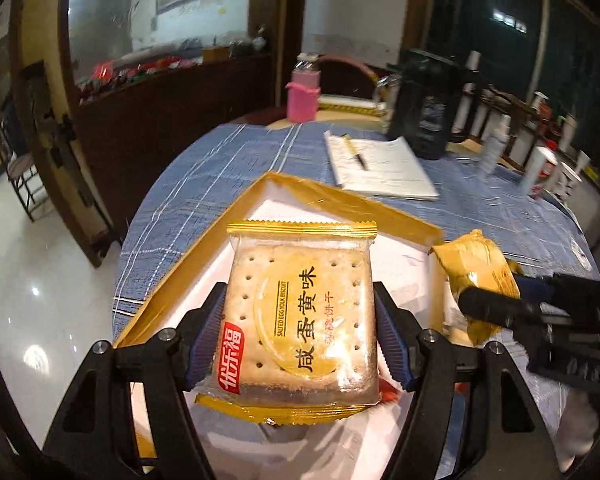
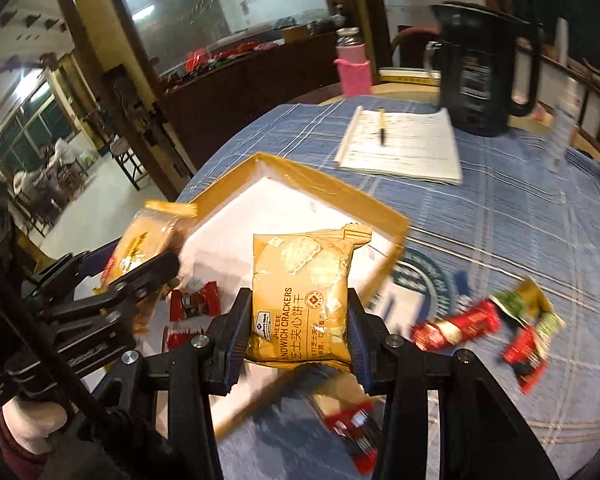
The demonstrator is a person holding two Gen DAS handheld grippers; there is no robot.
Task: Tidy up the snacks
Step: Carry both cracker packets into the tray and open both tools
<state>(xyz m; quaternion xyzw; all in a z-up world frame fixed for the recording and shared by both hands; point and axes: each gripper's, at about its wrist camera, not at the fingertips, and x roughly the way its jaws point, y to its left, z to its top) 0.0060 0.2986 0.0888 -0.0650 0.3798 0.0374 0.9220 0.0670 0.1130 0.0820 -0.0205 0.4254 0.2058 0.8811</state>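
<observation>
Two handheld grippers work above a shallow gold-edged cardboard box [image 1: 332, 196] with a white floor, lying on a bench covered in a blue checked cloth [image 1: 228, 160].

The left gripper [image 1: 300, 340] has its blue-padded fingers [image 1: 208, 332] clamped on both sides of a clear-wrapped salted egg yolk biscuit [image 1: 300, 312], held flat above the box's near half. In the left wrist view the right gripper [image 1: 496, 308] enters from the right, just beside the box's rim.

The right gripper's own fingers [image 2: 358, 332] are clenched on a yellow packet of cheese sandwich crackers [image 2: 304, 296], held upright over the near right edge of the box. Small red-wrapped snacks [image 2: 194, 300] lie on the box floor to the left of the packet. A red tube snack [image 2: 456, 326] and a red-and-green wrapped snack [image 2: 528, 332] lie loose on the cloth to the right, outside the box; another red wrapper [image 2: 356, 436] lies on the cloth below the crackers.

At the far side of the bench stand a black electric kettle [image 2: 484, 76], a pink-sleeved bottle [image 1: 303, 92] and a paper pad with a pen [image 1: 356, 152] on it.
</observation>
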